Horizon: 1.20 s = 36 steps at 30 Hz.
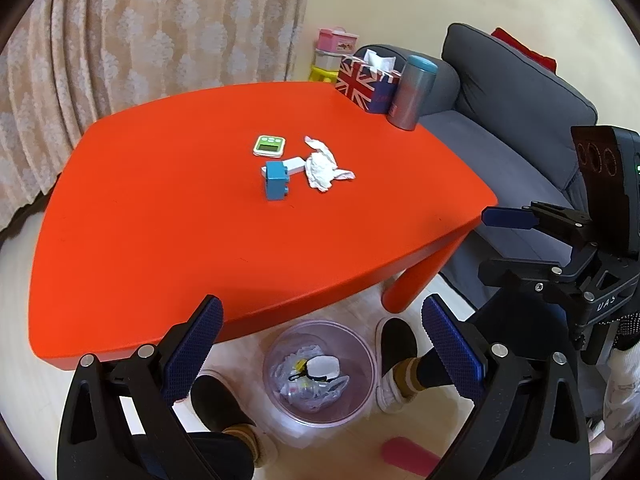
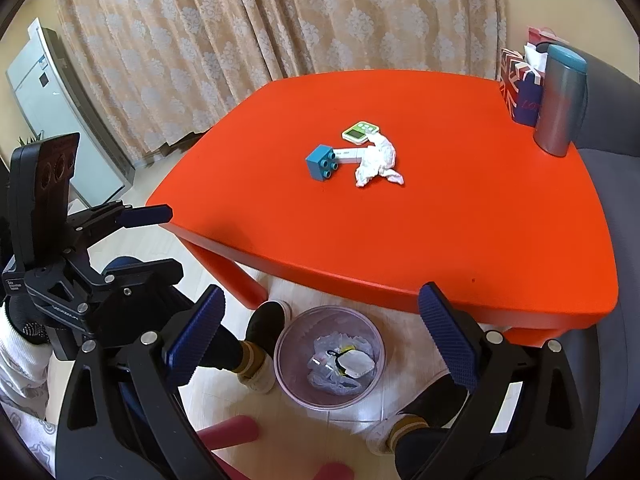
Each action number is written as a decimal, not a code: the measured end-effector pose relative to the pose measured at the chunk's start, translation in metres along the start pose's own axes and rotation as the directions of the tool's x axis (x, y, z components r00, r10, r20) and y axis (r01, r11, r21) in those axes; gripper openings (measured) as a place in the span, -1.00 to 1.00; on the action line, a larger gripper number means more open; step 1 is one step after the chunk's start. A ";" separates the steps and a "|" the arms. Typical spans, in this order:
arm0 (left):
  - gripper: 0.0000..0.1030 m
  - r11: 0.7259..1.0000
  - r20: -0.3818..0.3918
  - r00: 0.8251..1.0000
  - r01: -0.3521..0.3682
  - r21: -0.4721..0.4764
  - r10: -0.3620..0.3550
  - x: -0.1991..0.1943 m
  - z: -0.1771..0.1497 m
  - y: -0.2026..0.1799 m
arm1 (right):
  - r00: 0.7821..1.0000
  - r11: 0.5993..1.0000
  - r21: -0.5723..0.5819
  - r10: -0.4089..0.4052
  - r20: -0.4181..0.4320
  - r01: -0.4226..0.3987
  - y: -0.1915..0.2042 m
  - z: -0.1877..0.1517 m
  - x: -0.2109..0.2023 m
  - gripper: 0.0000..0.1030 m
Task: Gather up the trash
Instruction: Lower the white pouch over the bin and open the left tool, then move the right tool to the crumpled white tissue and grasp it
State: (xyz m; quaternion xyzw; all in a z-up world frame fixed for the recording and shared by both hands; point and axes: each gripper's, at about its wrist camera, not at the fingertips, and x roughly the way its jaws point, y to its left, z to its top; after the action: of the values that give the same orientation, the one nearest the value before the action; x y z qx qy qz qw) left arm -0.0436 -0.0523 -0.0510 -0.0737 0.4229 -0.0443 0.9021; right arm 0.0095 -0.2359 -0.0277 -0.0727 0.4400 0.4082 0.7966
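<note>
My left gripper (image 1: 322, 344) is spread wide with nothing between its jaws, hanging over the bin (image 1: 320, 372) that stands on the floor just off the tabletop's near edge. My right gripper (image 2: 320, 340) is spread just as wide and is also empty, above the same bin.

The bin already holds some trash in its clear liner: crumpled wrappers and a white lid-like piece. So part of the collecting looks done.

What is left, as I judge it, is the crumpled tissue (image 1: 322, 165) near the middle of the table (image 1: 140, 220). It touches a small white box (image 1: 294, 164), with a blue block (image 1: 276, 181) just beside it and a green timer (image 1: 269, 146) towards the far edge. Whether the box counts as trash I cannot tell. The tissue box (image 1: 364, 84) and flask (image 1: 412, 92) in the far right corner look like keepers.
</note>
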 end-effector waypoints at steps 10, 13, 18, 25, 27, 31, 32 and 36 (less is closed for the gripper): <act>0.86 1.000 0.011 1.000 -0.017 0.001 0.017 0.003 0.024 0.012 | 1.000 0.999 -0.027 -0.021 -0.006 0.021 -0.007 0.036 0.011 0.86; 0.86 1.000 0.012 1.000 -0.020 -0.001 0.020 0.006 0.032 0.018 | 1.000 0.999 -0.033 -0.028 -0.013 0.028 -0.013 0.049 0.019 0.86; 0.86 1.000 0.010 1.000 -0.023 -0.014 0.023 0.013 0.041 0.029 | 0.998 0.998 -0.044 -0.045 -0.036 0.043 -0.022 0.069 0.039 0.86; 0.86 0.999 -0.004 1.000 -0.024 -0.031 0.024 0.022 0.046 0.039 | 0.994 0.996 -0.063 -0.066 -0.087 0.061 -0.035 0.092 0.077 0.86; 0.86 0.999 -0.008 1.000 -0.024 -0.042 0.023 0.024 0.047 0.044 | 0.993 0.996 -0.067 -0.071 -0.099 0.064 -0.038 0.097 0.087 0.86; 0.86 0.999 -0.019 0.999 -0.030 -0.045 0.029 0.028 0.047 0.049 | 0.989 0.995 -0.073 -0.080 -0.128 0.071 -0.046 0.106 0.110 0.86; 0.86 0.998 -0.023 0.999 -0.031 -0.048 0.030 0.029 0.047 0.050 | 0.988 0.995 -0.073 -0.080 -0.133 0.071 -0.047 0.107 0.114 0.86; 0.86 0.998 -0.031 0.999 -0.036 -0.059 0.034 0.034 0.047 0.056 | 0.984 0.994 -0.081 -0.086 -0.156 0.075 -0.051 0.110 0.132 0.69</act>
State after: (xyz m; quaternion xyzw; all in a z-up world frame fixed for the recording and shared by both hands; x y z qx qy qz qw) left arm 0.0149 0.0023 -0.0562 -0.0922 0.4386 -0.0170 0.8938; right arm 0.1533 -0.1403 -0.0740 -0.1524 0.4835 0.3846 0.7714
